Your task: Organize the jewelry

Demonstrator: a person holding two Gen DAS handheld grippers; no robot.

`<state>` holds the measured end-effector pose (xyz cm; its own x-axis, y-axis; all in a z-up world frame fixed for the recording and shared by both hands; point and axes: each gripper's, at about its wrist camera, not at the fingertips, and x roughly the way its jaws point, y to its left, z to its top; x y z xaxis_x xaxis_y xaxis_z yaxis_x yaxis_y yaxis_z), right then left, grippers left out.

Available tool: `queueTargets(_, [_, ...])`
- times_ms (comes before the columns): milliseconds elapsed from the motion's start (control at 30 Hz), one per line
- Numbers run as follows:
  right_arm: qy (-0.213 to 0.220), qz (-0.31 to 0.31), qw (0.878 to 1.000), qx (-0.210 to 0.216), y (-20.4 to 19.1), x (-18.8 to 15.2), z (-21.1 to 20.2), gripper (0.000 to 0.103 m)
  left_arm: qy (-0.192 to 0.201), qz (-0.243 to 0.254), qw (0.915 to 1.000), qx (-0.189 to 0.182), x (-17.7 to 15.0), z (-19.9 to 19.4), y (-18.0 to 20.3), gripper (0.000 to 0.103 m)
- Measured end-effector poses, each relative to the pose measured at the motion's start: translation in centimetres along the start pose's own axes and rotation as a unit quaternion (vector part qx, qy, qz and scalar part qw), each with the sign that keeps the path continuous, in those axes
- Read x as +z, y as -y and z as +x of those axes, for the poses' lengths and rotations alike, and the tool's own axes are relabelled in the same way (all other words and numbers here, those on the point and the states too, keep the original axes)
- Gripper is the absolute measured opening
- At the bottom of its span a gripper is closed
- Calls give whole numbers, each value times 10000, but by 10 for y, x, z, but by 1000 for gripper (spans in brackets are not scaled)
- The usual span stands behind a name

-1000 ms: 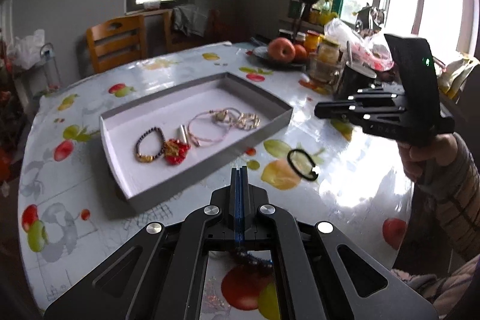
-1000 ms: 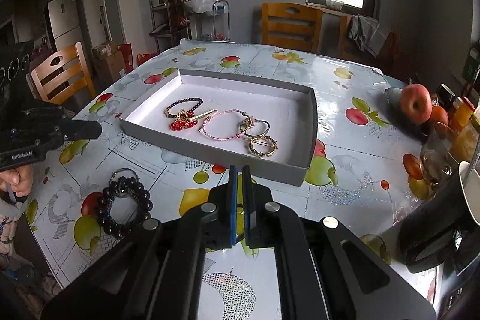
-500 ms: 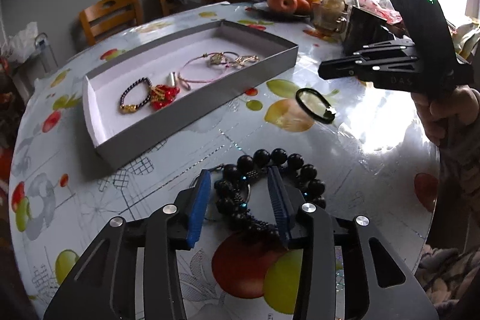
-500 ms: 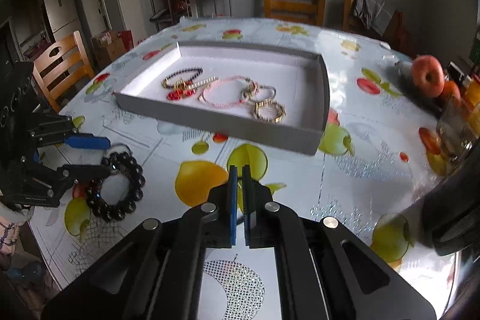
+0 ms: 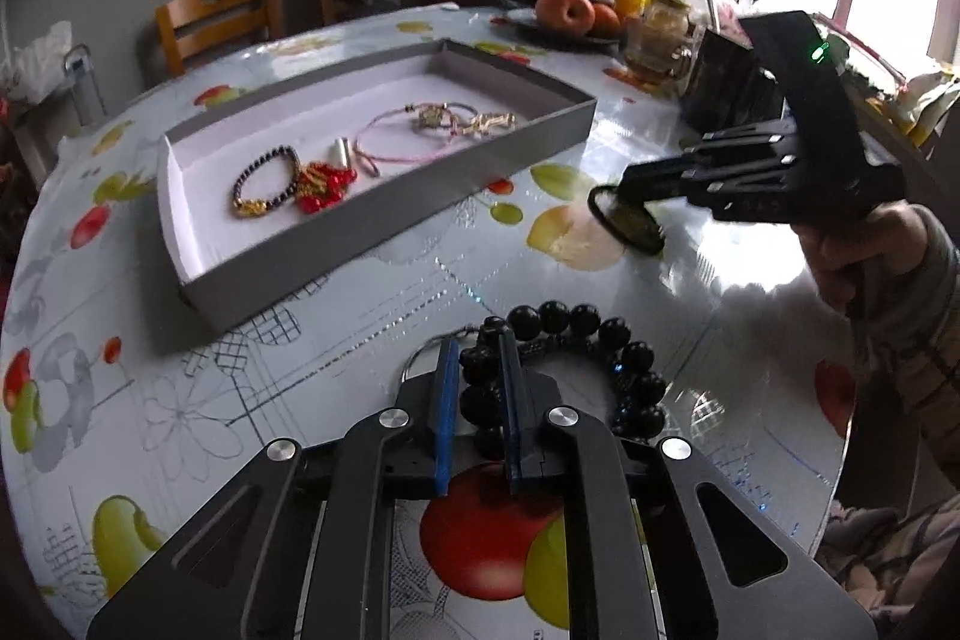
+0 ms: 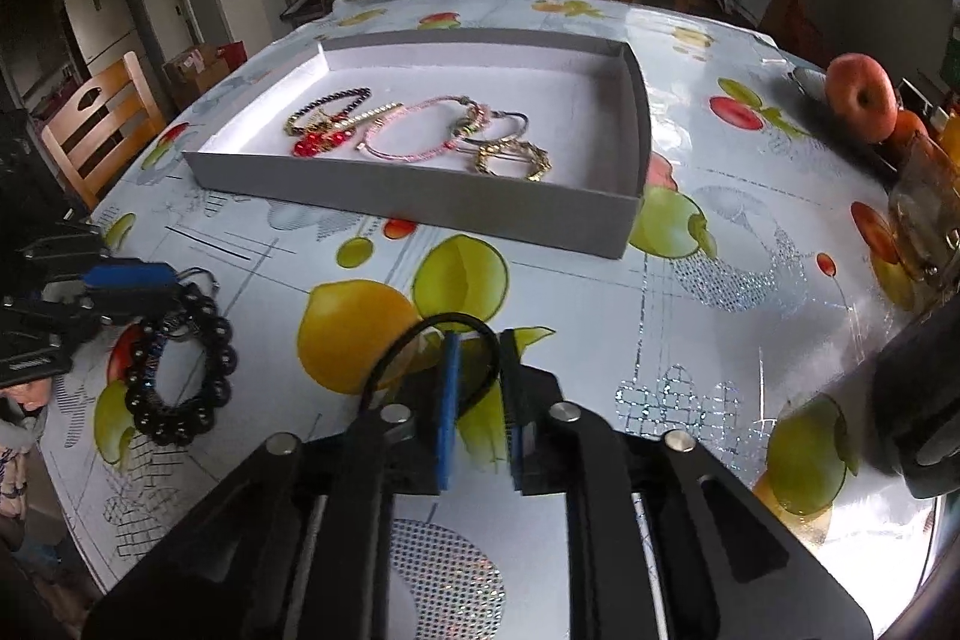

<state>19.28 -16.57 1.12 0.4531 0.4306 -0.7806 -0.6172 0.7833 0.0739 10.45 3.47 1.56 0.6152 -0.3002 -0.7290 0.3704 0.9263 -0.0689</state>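
A black bead bracelet (image 5: 552, 316) (image 6: 223, 358) lies on the fruit-print tablecloth near the table's front edge. My left gripper (image 5: 477, 340) (image 6: 102, 298) is closing on its near-left side, with beads filling the gap and both blue pads against them. A thin black ring (image 6: 420, 328) (image 5: 602, 217) lies further right. My right gripper (image 6: 479, 340) (image 5: 621, 187) is opening, and the ring's right side runs between the pads without touching them. Behind them stands the grey tray (image 5: 360, 238) (image 6: 420, 202), holding several bracelets (image 5: 318, 187) (image 6: 420, 130).
A plate of fruit with an apple (image 5: 564, 10) (image 6: 858, 97), jars and a black container (image 5: 726, 88) crowd the table's right side. A glass jar (image 6: 924, 214) stands near my right gripper. Wooden chairs (image 5: 216, 16) (image 6: 102, 124) surround the table.
Both grippers came down to the table. The left one opened over the bead bracelet and then closed in on it. The right one went from shut to slightly parted around the black ring.
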Motion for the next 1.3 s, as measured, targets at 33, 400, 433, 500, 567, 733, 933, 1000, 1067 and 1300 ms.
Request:
queueTargets(33, [3, -6, 10000, -1, 0, 0, 1, 18, 32, 8, 10000, 4, 1, -2, 0, 14])
queueTargets(400, [167, -158, 9997, 23, -5, 1, -5, 3, 473, 44, 9989, 4, 22, -26, 6, 14])
queueTargets(433, [220, -151, 9996, 33, -5, 2, -8, 3, 505, 60, 9987, 9, 24, -28, 7, 14])
queueTargets(500, [326, -147, 9993, 52, -5, 5, -16, 3, 567, 86, 9984, 35, 29, -33, 8, 14])
queueTargets(567, [414, -149, 9990, 50, -6, 8, -22, 3, 627, 108, 9980, 57, 33, -37, 9, 14])
queueTargets(733, [611, -193, 9979, 56, -10, 17, -38, 3, 782, 165, 9967, 132, 46, -48, 9, 14])
queueTargets(933, [790, -310, 9964, -16, -17, 32, -50, 3, 956, 236, 9947, 289, 63, -59, 3, 14])
queueTargets(1000, [854, -322, 9958, -29, -18, 40, -52, 3, 998, 245, 9941, 338, 71, -60, -1, 14])
queueTargets(1067, [918, -324, 9952, -38, -18, 48, -54, 3, 1023, 255, 9937, 384, 77, -61, -4, 14])
queueTargets(1300, [1047, -389, 9937, -61, -18, 81, -51, 3, 1119, 298, 9914, 602, 104, -53, -17, 14])
